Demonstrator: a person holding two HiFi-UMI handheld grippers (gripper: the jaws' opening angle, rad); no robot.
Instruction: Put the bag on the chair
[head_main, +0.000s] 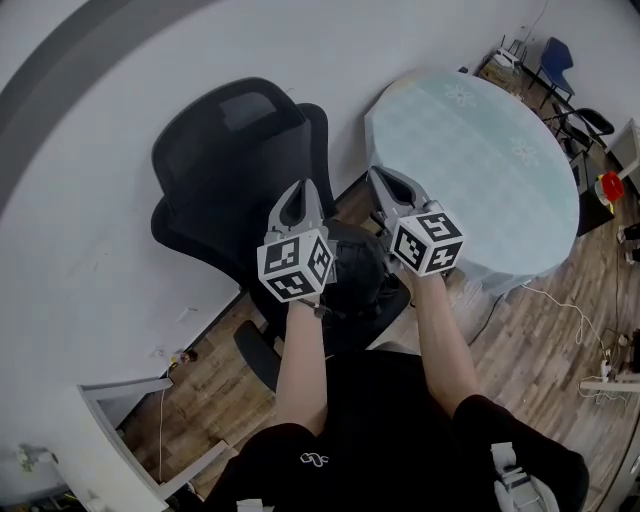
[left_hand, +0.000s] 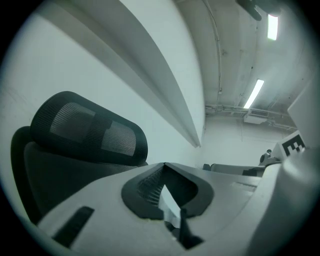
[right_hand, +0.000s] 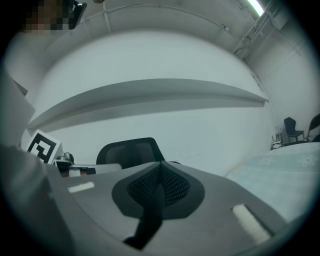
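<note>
A black bag (head_main: 356, 268) hangs under my two grippers, above the seat of a black mesh office chair (head_main: 228, 150). My left gripper (head_main: 300, 192) is shut; in the left gripper view (left_hand: 164, 167) a dark strap (left_hand: 183, 231) and a pale tag (left_hand: 169, 205) run out from between its jaws. My right gripper (head_main: 385, 180) is shut too, and in the right gripper view (right_hand: 161, 165) a dark strap (right_hand: 150, 217) comes out of its jaws. The chair's headrest (left_hand: 85, 131) rises ahead of the left gripper and shows again as the chair back (right_hand: 131, 151) beyond the right one.
A round table with a pale blue cloth (head_main: 478, 160) stands just right of the chair. A white wall (head_main: 90, 250) runs behind the chair. Folding chairs (head_main: 572, 110) and a red thing (head_main: 611, 186) sit at the far right. Cables (head_main: 575, 320) lie on the wooden floor.
</note>
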